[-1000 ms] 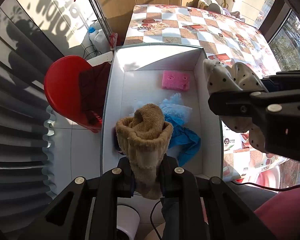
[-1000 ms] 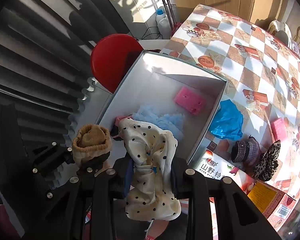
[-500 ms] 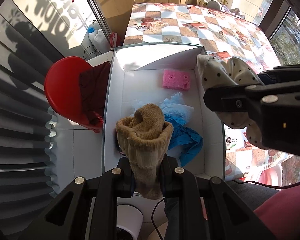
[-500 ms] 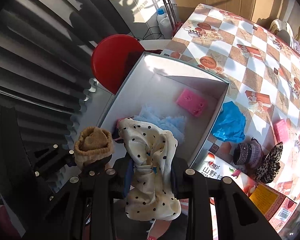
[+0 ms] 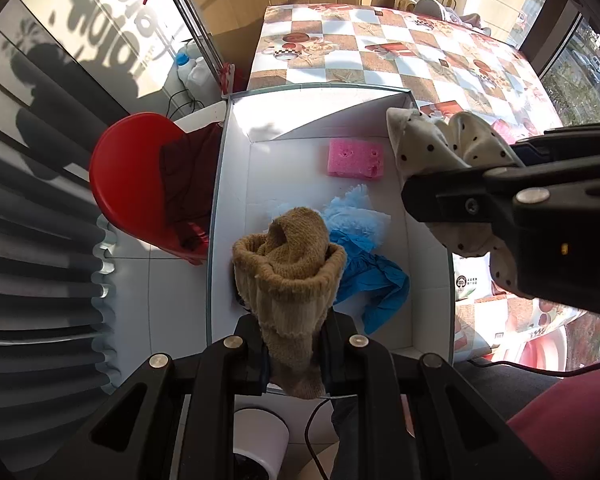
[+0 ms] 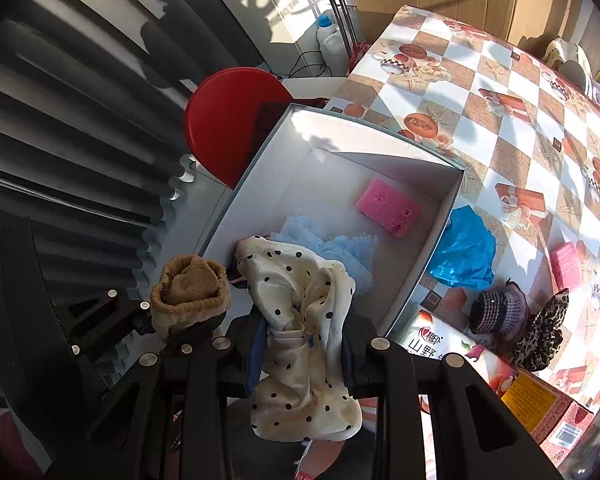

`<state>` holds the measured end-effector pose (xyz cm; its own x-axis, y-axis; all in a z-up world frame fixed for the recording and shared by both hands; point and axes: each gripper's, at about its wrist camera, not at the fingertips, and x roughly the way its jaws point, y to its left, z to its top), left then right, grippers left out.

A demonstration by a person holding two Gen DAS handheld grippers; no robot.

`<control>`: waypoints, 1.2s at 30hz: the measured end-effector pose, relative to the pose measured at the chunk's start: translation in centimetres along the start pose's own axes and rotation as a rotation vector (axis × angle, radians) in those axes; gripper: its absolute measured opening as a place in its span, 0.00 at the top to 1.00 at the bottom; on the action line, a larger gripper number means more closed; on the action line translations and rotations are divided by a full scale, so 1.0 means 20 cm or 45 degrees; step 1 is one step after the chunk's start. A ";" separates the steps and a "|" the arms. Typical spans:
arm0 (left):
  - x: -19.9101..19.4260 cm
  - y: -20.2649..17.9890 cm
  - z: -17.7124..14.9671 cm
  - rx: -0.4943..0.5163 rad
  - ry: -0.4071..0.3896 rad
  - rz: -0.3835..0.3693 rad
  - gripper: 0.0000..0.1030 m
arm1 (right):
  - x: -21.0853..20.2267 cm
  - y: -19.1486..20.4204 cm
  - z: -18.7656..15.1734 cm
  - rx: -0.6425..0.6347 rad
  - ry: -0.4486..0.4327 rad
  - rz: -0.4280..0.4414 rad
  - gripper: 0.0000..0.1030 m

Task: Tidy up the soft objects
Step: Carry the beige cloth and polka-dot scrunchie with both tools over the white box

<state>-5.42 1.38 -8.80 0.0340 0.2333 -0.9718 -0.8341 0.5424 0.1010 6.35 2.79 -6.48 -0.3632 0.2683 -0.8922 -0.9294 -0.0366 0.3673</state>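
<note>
Over white box (image 5: 428,280), left hand-held gripper (image 5: 292,344) holds tan sock (image 5: 288,280) cuff-up, lengthwise.

Left gripper (image 5: 291,354) clamped on tan knit sock (image 5: 288,276), above white box (image 5: 232,208). Box holds pink sponge (image 5: 355,158), pale blue fluffy cloth (image 5: 354,214), blue glove (image 5: 370,280). Right gripper (image 5: 452,200) grips polka-dot cloth (image 5: 432,148) over box's right wall.

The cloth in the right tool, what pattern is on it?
Cream with black polka dots. The cloth shows best in the right wrist view.
</note>
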 end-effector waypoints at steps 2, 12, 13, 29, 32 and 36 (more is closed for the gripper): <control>0.00 0.00 0.00 -0.001 0.003 -0.002 0.80 | 0.00 0.00 0.00 0.001 0.002 0.000 0.69; 0.01 0.01 0.00 0.003 0.006 -0.004 0.80 | 0.00 0.00 0.01 0.003 0.002 -0.001 0.69; 0.01 0.00 0.00 0.003 0.006 -0.004 0.80 | 0.00 0.00 0.01 0.004 0.003 -0.002 0.69; 0.04 -0.01 -0.01 0.013 0.024 -0.014 0.80 | 0.03 -0.01 0.01 0.005 0.022 0.000 0.69; 0.05 -0.02 -0.01 0.017 0.030 -0.015 0.80 | 0.04 -0.01 0.01 0.008 0.026 0.002 0.69; 0.05 -0.03 -0.01 0.021 0.034 -0.017 0.80 | 0.04 -0.01 0.00 0.013 0.032 0.004 0.69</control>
<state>-4.95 1.18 -9.78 0.0305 0.2044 -0.9784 -0.8243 0.5588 0.0910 6.30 3.10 -7.28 -0.3675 0.2437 -0.8975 -0.9277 -0.0277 0.3724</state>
